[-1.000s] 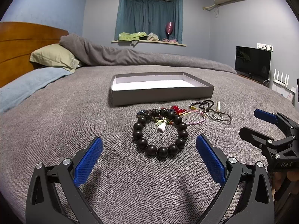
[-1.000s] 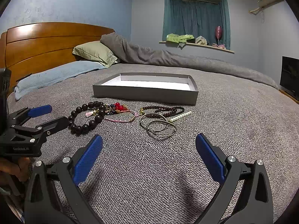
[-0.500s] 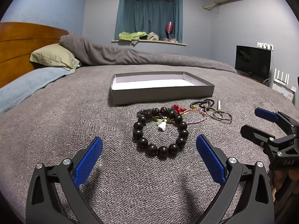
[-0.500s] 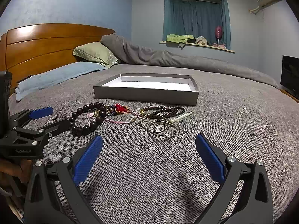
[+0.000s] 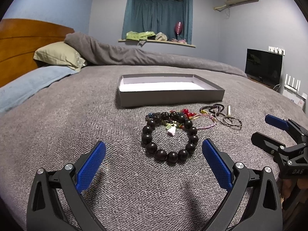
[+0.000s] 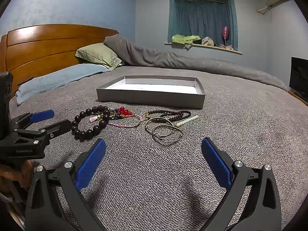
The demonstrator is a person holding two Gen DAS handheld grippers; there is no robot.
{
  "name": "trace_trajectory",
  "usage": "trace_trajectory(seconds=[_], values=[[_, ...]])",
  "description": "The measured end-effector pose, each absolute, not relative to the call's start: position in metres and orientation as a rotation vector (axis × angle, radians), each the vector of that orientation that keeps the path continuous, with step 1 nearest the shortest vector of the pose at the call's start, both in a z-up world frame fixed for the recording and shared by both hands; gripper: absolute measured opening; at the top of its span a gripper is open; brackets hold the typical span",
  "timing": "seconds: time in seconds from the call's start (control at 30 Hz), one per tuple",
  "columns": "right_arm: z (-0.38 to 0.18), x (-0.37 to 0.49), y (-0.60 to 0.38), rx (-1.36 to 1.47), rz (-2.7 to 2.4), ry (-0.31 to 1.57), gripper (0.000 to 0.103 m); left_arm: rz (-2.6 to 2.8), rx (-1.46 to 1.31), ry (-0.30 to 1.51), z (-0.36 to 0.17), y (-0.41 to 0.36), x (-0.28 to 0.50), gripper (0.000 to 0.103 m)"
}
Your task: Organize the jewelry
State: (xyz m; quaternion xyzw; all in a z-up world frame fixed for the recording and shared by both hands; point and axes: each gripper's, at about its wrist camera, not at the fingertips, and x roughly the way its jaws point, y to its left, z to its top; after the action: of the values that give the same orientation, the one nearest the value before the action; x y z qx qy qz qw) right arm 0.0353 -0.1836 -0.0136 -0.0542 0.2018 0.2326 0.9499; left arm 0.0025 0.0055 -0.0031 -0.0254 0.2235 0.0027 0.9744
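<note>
A grey bed (image 5: pixel 57 134) carried an open grey box (image 5: pixel 169 94) at its far middle. Near it lay the black bead bracelet (image 5: pixel 169 136) and metal bangles (image 6: pixel 165 131). The left gripper (image 5: pixel 154 160) and right gripper (image 6: pixel 154 160) hovered nearer, fingers apart, holding nothing.

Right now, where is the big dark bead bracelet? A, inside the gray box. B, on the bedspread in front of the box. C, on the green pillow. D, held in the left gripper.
B: the big dark bead bracelet lies flat on the gray bedspread, on the near side of the gray box, ahead of the open left gripper.
</note>
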Motion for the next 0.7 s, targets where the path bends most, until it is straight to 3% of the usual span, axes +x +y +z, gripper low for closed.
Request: trace_trajectory(seconds=[0.7], values=[[-0.0145, 0.0365, -0.1825, -0.111, 0.474, 0.414, 0.098, -0.008, -0.055, 0.459, -0.005, 0.004, 0.0034, 0.099]])
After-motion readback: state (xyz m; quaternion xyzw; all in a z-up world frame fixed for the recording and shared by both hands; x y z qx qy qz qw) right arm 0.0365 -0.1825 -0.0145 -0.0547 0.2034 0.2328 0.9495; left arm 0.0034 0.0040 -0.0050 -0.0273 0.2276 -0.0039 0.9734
